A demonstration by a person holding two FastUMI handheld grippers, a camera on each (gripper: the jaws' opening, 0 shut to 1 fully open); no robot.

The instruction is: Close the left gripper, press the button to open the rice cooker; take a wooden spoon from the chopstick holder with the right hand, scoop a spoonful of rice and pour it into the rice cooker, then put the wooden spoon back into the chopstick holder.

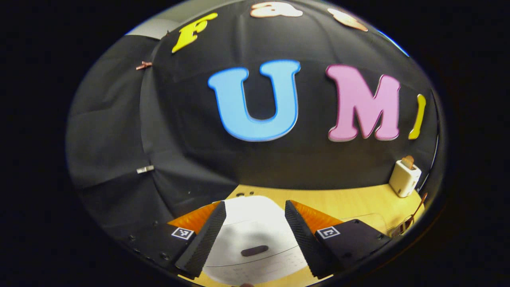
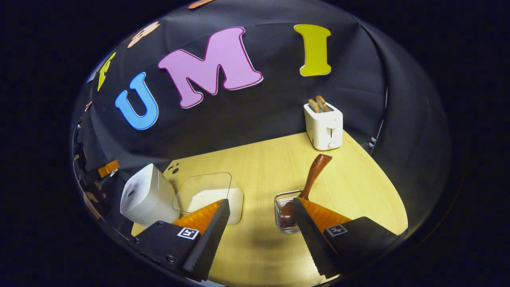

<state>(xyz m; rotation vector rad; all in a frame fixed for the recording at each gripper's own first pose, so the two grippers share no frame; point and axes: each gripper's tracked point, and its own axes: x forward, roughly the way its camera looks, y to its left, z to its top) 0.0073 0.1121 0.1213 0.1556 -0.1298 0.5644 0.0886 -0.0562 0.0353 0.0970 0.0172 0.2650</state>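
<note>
Hovering wide open over the rice cooker (image 1: 251,235), the left tongs (image 1: 255,239) are risking, seemingly, straddling its button (image 1: 254,250); the right tongs (image 2: 261,239) are likewise being held wide.

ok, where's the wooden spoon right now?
In the right gripper view the wooden spoon stands tilted in the clear chopstick holder on the table, in front of the toaster, just beyond the right gripper.

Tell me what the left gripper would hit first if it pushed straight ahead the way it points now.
Most likely the rice cooker: its closed lid lies between the open fingers of the left gripper, with the button low in the gap. Depth is hard to judge; a higher line would pass over to the booth wall.
</note>
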